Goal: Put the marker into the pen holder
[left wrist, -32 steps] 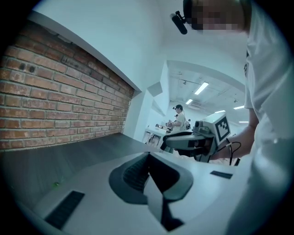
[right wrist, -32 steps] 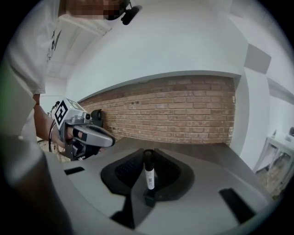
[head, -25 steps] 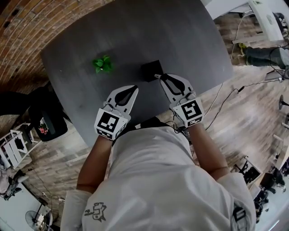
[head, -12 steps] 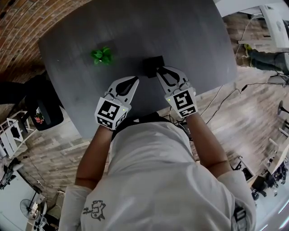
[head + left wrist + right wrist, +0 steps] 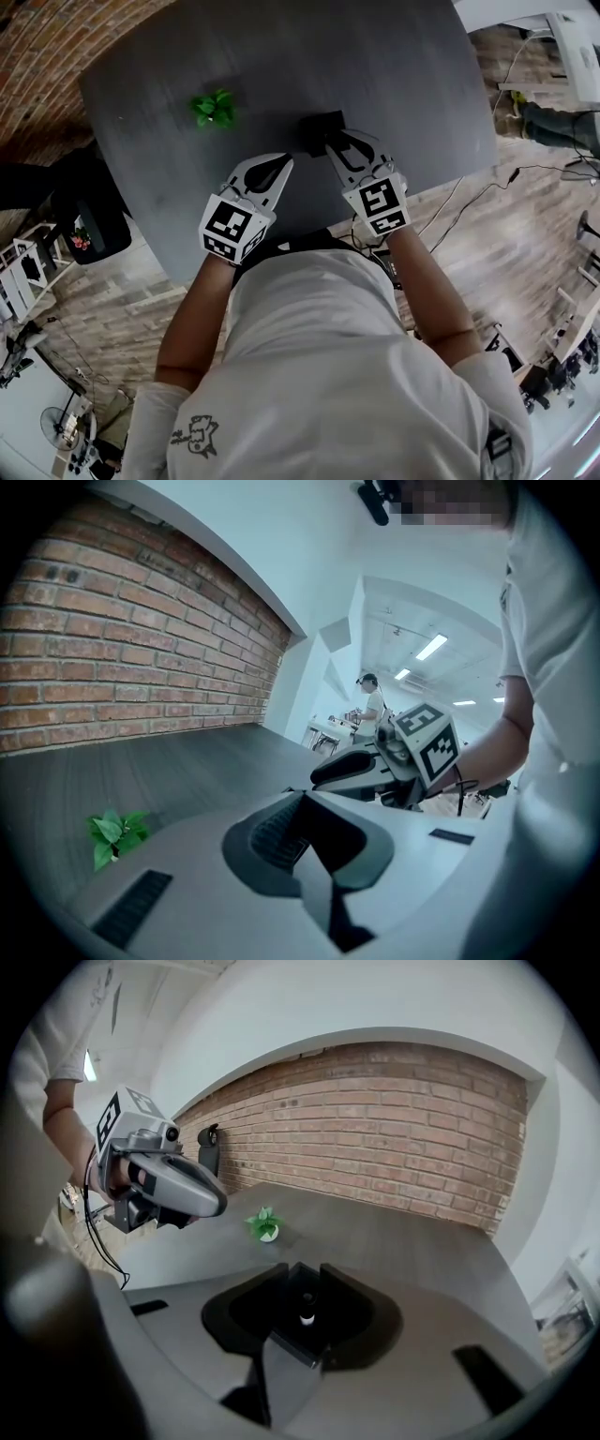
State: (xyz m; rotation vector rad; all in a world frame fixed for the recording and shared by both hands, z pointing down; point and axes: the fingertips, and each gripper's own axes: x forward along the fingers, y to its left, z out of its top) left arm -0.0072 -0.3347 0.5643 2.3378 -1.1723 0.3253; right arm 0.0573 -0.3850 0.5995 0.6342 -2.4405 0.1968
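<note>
The black pen holder stands near the table's front edge. My right gripper hangs directly over its mouth. Between the jaws in the right gripper view, a marker with a white band stands upright inside the pen holder. My right gripper is opening its jaws, and the pads are clear of the marker. To the left of the holder, my left gripper hovers over the table with its jaws together and nothing in them. Those same closed tips of the left gripper fill the left gripper view.
A small green plant in a white pot sits left of the holder on the dark grey table. The table's front edge runs just under both grippers. A brick wall lies beyond the table, and cables trail on the wood floor at the right.
My right gripper has moved forward from beside the pen holder to over its mouth. The left gripper has hardly moved.
</note>
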